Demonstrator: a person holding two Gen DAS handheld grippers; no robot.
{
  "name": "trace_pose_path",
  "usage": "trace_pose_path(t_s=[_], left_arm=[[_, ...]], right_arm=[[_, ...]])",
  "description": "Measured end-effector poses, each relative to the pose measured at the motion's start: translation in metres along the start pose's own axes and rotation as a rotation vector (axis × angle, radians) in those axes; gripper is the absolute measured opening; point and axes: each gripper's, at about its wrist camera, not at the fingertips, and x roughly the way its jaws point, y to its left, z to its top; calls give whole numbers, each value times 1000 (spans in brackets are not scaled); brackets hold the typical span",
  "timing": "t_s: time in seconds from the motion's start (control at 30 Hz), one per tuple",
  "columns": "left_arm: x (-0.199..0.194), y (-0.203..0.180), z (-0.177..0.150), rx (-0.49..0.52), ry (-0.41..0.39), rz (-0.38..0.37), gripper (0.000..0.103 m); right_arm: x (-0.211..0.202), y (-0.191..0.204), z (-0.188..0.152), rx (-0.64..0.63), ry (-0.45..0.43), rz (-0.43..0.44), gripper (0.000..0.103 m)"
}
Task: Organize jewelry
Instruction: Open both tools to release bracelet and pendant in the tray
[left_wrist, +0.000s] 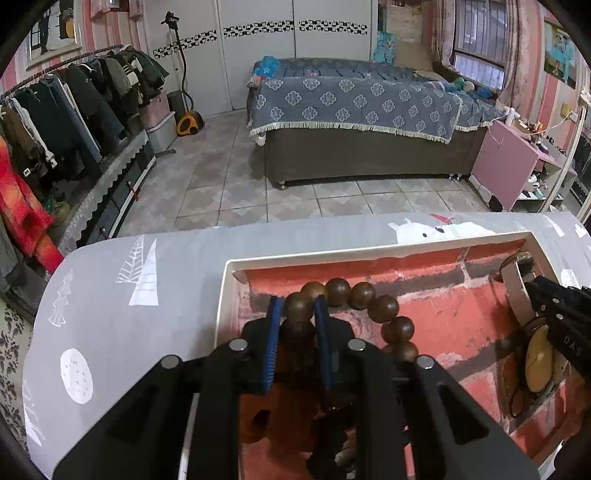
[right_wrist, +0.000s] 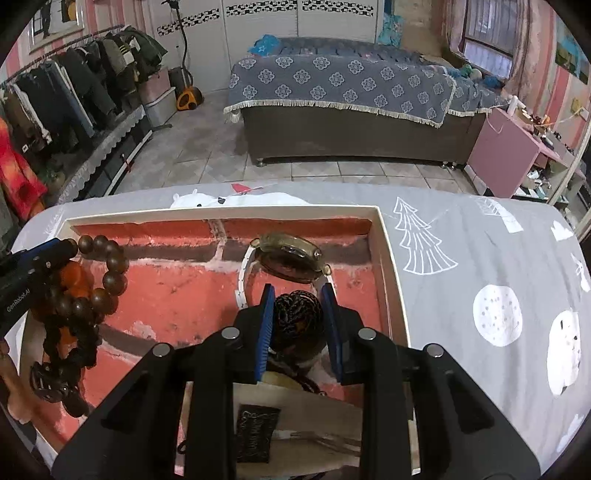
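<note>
The wooden bead bracelet (left_wrist: 354, 299) hangs inside the box (left_wrist: 223, 295), pinched by the left gripper (left_wrist: 298, 310); its fingers are nearly closed. The right gripper (right_wrist: 297, 306) clamps a dark braided cord (right_wrist: 295, 314) beside the watch (right_wrist: 288, 254). Lower both gently, keeping them apart. The box sits on a grey tree-print table (right_wrist: 461, 258); beyond it, tiled floor (left_wrist: 229, 184) and bed (left_wrist: 351, 103).

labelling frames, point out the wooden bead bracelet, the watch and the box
wooden bead bracelet (left_wrist: 384, 308), left wrist view, a round bead
watch (right_wrist: 290, 254), right wrist view, case side
box (right_wrist: 393, 273), right wrist view, right white rim
</note>
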Motion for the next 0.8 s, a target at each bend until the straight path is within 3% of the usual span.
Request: trace_pose_path(t_s=[0.17, 0.33, 0.37, 0.43, 0.57, 0.63, 0.7, 0.73, 0.8], left_arm=[[-1, 0, -2, 6, -7, 5, 21], [-12, 2, -3, 4, -21, -8, 23], [-16, 2, -3, 1, -25, -19, 34], [-27, 1, -5, 1, -49, -21, 53], [-48, -2, -5, 15, -78, -51, 56], [-60, -1, -7, 19, -94, -52, 56], [-76, 2, -10, 16, -123, -58, 62], [-85, 2, -13, 11, -141, -60, 71], [-101, 5, -20, 0, -178, -57, 78]], right_arm=[[-1, 3, 2, -12, -1, -4, 29], [-12, 4, 1, -10, -16, 35, 42], [-15, 4, 1, -11, -22, 45, 47], [-27, 5, 1, -14, -58, 32, 73], [-51, 6, -1, -31, -108, 26, 76], [-66, 5, -4, -39, -152, -2, 85], [-81, 4, -10, -45, -199, -25, 93], [-92, 3, -14, -47, -235, -36, 95], [-109, 3, -23, -52, -279, -56, 96]])
